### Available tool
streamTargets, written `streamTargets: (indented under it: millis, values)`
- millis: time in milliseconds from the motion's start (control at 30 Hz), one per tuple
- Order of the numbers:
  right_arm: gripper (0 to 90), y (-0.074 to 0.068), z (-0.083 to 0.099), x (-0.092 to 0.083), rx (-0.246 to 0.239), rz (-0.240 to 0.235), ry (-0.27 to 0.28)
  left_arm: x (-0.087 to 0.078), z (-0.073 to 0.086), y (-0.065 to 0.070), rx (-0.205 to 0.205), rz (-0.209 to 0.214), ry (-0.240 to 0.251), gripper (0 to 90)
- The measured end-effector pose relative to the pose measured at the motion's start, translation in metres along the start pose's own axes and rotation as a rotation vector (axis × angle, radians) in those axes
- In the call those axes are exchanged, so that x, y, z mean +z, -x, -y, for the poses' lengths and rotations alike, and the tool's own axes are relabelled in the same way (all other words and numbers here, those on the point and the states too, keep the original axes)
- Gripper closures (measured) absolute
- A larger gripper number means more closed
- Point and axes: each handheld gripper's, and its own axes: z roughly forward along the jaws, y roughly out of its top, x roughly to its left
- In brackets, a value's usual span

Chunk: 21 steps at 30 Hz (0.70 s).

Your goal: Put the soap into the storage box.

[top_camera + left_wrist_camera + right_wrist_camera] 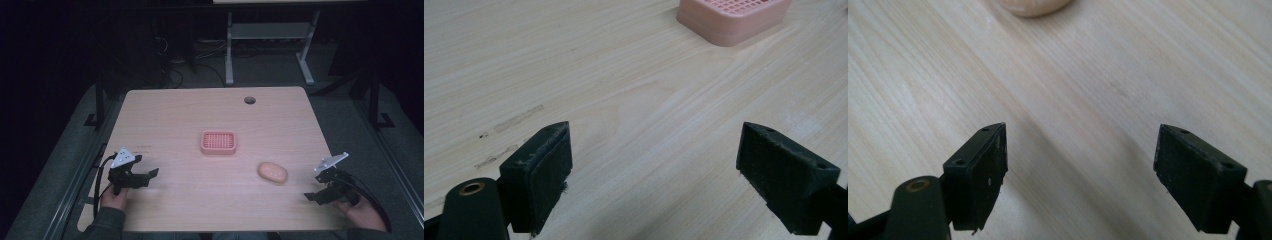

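**Holding both grippers wide over bare wood**

Holding the left gripper (145, 176) low at the table's (170, 115) near-left corner, you have its jaws spread wide with nothing between them; in the left gripper view only wood grain lies in the gap, and the pink soap dish (731, 17) sits well ahead, toward the upper right. Your right gripper (316, 192) rests at the near-right edge, jaws equally far apart and gripping nothing. The peach-coloured soap bar (272, 172) lies flat on the table, near that gripper and just ahead of it; its rounded edge peeks in at the top of the right gripper view. The dish (218, 142) stands near the table's middle, apart from the bar.
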Motion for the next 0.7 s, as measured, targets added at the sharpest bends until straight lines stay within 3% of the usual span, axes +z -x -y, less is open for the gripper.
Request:
streamTargets:
  millis: [700]
  values:
    - [19.4, -0.012, -0.054, 0.003, -0.119, -0.025, -0.051, 0.001, 0.000, 0.000, -0.002, 0.004, -0.006, 14.3]
